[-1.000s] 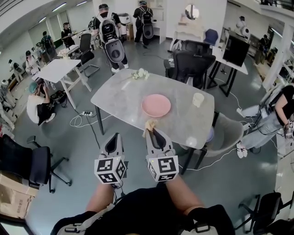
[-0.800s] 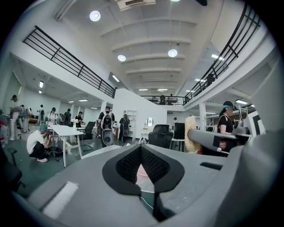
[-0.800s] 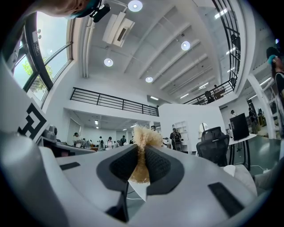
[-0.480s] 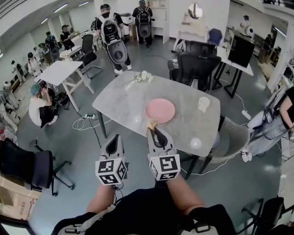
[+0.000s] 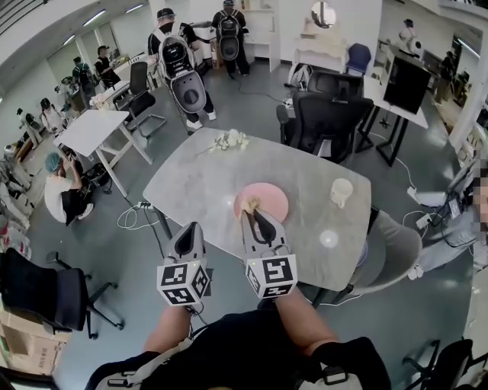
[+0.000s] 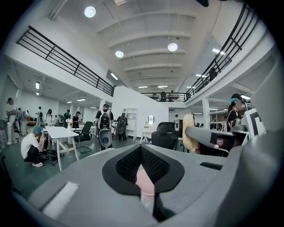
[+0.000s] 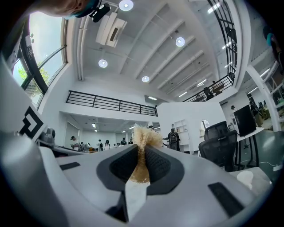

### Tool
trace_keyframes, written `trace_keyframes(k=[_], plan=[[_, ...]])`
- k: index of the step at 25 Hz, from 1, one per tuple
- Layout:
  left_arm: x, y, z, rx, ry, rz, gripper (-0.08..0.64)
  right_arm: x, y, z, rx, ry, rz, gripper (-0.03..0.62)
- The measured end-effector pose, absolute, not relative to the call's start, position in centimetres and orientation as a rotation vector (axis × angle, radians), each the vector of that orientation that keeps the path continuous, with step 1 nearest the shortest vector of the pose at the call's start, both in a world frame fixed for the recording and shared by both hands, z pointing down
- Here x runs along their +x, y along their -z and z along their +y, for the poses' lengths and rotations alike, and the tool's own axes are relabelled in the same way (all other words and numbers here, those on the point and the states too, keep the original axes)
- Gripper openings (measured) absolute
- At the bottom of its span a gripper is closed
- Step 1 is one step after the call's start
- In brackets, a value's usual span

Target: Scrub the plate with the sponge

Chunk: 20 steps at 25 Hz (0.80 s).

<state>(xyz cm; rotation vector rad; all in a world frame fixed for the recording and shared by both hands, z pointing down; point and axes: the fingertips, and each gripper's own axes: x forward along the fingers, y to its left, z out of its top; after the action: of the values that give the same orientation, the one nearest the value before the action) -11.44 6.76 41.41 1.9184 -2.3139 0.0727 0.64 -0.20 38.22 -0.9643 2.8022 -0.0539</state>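
Right tool (image 5: 251, 214) advanced, clamping sponge (image 5: 249, 203) over pink plate (image 5: 271, 199) | left tool (image 5: 188, 228) closed, empty | cup (image 5: 341, 192) contents unseen

a grey floor (image 5: 114, 259) holds a white desk (image 5: 91, 126) and black office chairs (image 5: 332, 114) beneath round ceiling lights (image 6: 90, 11).

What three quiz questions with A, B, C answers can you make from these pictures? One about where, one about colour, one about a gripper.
1. Where is the sponge? A) in the right gripper B) on the floor C) in the cup
2. What colour is the plate? A) blue B) pink C) green
3. How is the left gripper? A) holding the cup B) wide open C) shut, empty
Answers: 1A, it sticks out between the right gripper's jaws; 2B, the plate looks pink; 3C, its jaws meet with nothing between.
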Motion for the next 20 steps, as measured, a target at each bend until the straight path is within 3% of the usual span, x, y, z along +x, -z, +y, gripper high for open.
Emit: trace_keyframes(k=[20], plan=[[-11.2,-41.9,-15.3,2.058,-0.197,-2.17,0.005,0.2,-39.8,-19.8,-1.098,0.193,2.759,0.052]])
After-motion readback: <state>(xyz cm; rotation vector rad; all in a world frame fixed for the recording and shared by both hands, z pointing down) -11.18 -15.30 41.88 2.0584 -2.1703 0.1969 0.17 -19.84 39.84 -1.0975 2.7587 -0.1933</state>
